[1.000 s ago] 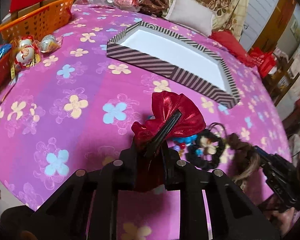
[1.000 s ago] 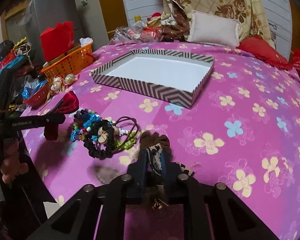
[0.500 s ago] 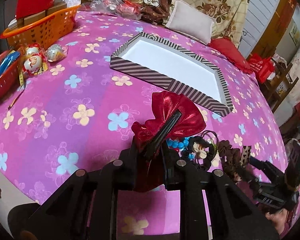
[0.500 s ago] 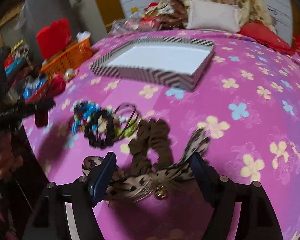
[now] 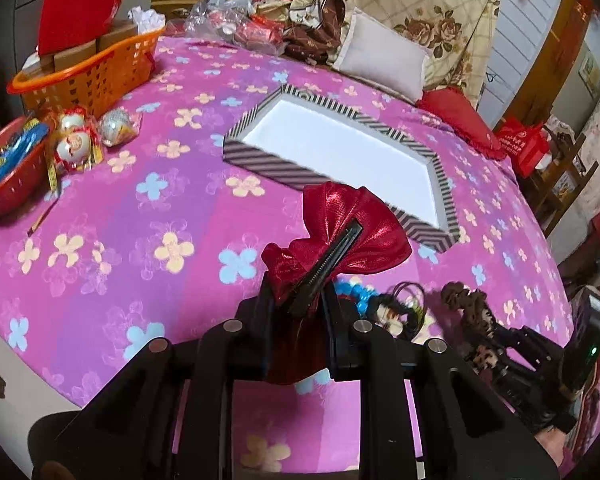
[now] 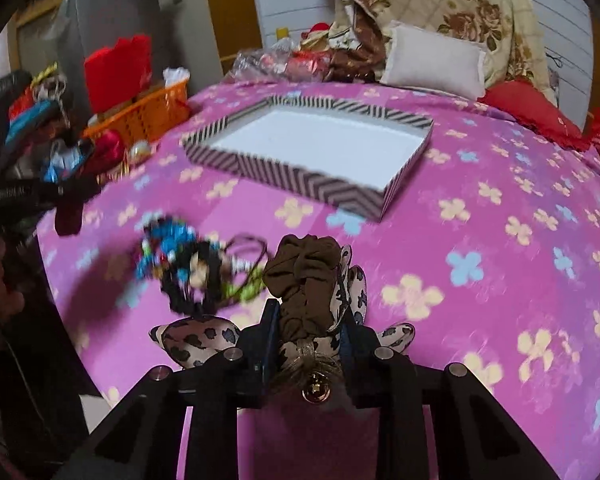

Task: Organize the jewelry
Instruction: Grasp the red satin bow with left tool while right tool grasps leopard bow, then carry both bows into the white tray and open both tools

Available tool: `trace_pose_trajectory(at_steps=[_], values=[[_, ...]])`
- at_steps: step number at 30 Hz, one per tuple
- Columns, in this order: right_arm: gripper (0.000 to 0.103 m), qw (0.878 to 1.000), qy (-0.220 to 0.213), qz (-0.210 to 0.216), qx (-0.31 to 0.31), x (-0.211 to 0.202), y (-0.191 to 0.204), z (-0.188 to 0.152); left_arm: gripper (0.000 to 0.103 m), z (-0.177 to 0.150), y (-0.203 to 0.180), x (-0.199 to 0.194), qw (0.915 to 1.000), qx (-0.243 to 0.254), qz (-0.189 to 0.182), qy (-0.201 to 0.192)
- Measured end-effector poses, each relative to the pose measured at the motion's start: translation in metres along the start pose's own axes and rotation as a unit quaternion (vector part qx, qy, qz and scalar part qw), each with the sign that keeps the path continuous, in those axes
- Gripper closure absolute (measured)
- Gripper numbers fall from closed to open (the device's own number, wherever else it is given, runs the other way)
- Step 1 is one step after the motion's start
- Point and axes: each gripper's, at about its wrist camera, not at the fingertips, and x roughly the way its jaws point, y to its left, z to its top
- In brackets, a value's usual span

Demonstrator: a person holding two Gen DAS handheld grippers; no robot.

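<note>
My left gripper [image 5: 300, 300] is shut on a shiny red bow hair clip [image 5: 340, 232] and holds it above the pink flowered cloth. My right gripper [image 6: 310, 316] is shut on a brown scrunchie with a leopard-print ribbon [image 6: 306, 276], lifted a little off the cloth. A pile of jewelry [image 6: 196, 264], with blue beads, a black scrunchie and hair ties, lies left of the right gripper and also shows in the left wrist view [image 5: 384, 304]. A striped box with a white inside [image 5: 256, 156] stands farther back, also in the right wrist view [image 6: 284, 176].
An orange basket [image 5: 88, 72] and a red bowl [image 5: 8, 184] stand at the left of the table with wrapped ornaments [image 5: 76, 144] beside them. Pillows [image 5: 380, 64] and bags lie at the back. The table edge is close in front.
My right gripper opened half a second ago, then shut on the brown scrunchie and leopard ribbon and lifted it. My left gripper rose slightly with the red bow.
</note>
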Motion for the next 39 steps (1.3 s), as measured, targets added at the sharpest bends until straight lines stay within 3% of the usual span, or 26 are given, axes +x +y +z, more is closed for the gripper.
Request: trace_pose_trajectory(at_steps=[10, 18, 28, 34, 39], values=[[0.077, 0.999, -0.038, -0.004, -0.001, -0.003, -0.006, 0.050, 0.085, 0.030, -0.014, 0.011, 1.0000, 0.003, -0.002, -0.004], [0.077, 0.998, -0.051, -0.009, 0.018, 0.022, -0.025, 0.099, 0.085, 0.079, -0.028, 0.040, 0.9997, 0.022, 0.004, -0.007], [0.077, 0.999, -0.019, -0.029, 0.026, 0.094, -0.045, 0.138, 0.085, 0.140, -0.009, 0.140, 0.9982, -0.011, 0.036, 0.046], [0.076, 0.999, 0.012, -0.035, 0.020, 0.124, -0.055, 0.136, 0.085, 0.140, -0.004, 0.175, 0.9952, -0.006, 0.063, 0.074], [0.076, 0.999, 0.026, -0.039, 0.005, 0.126, -0.061, 0.129, 0.085, 0.127, -0.004, 0.183, 0.9938, 0.001, 0.063, 0.091]])
